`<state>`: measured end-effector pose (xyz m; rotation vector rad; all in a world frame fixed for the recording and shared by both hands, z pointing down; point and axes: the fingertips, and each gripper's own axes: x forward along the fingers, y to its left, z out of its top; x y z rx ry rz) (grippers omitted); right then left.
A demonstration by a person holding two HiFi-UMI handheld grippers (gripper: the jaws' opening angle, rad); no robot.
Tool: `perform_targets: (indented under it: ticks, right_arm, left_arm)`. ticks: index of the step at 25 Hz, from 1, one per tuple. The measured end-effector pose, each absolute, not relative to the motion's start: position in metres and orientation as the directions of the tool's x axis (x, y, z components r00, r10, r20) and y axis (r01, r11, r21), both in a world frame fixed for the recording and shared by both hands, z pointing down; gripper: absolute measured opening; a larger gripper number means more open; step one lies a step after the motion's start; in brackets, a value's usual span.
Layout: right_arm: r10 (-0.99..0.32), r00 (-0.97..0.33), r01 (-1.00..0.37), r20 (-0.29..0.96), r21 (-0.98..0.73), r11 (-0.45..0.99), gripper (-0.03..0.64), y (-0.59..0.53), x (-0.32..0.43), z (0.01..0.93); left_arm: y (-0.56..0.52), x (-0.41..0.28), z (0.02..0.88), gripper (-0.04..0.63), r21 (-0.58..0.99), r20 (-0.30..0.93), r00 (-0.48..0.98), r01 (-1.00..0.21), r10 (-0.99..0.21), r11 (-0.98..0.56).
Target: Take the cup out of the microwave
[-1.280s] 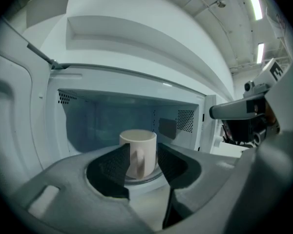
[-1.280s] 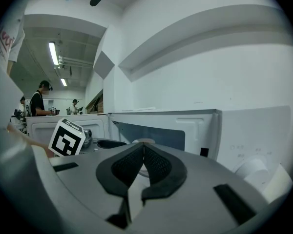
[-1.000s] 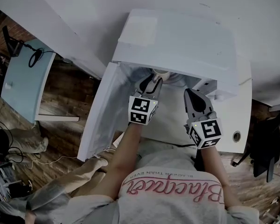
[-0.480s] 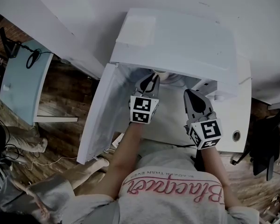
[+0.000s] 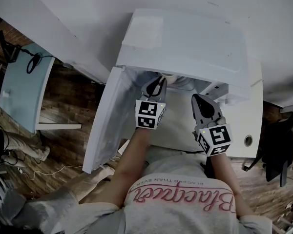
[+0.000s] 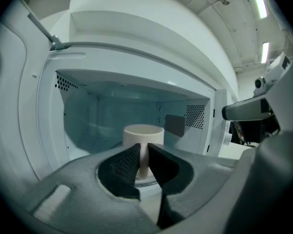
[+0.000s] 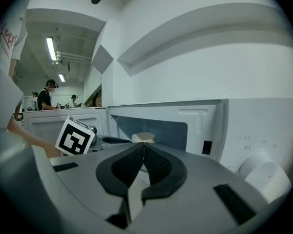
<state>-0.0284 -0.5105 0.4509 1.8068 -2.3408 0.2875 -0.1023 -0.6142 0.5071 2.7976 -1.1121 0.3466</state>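
The left gripper [image 6: 142,162], jaws just closing, pinches the handle of the cream ceramic cup [image 6: 143,134] straight ahead inside the white microwave [image 5: 185,43]; the right gripper [image 7: 143,152] is pressed together, empty

The microwave [image 5: 185,43] top is hiding most of the cup [image 5: 169,76] from the head view. The right gripper [image 7: 143,147] is covering the cup's body in its own view. Far-left people [image 7: 49,94] are showing too small to tell.
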Motion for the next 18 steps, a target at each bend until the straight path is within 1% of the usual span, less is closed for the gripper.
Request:
perform_targets:
  ticks: [18]
  right_arm:
    - [-0.933,-0.269,-0.963,0.239,-0.047,0.265,0.012,-0.506,-0.055,0.448]
  left_arm:
    - [-0.599,-0.122,0.495,0.051,0.03,0.213,0.723,-0.677,-0.657,-0.735]
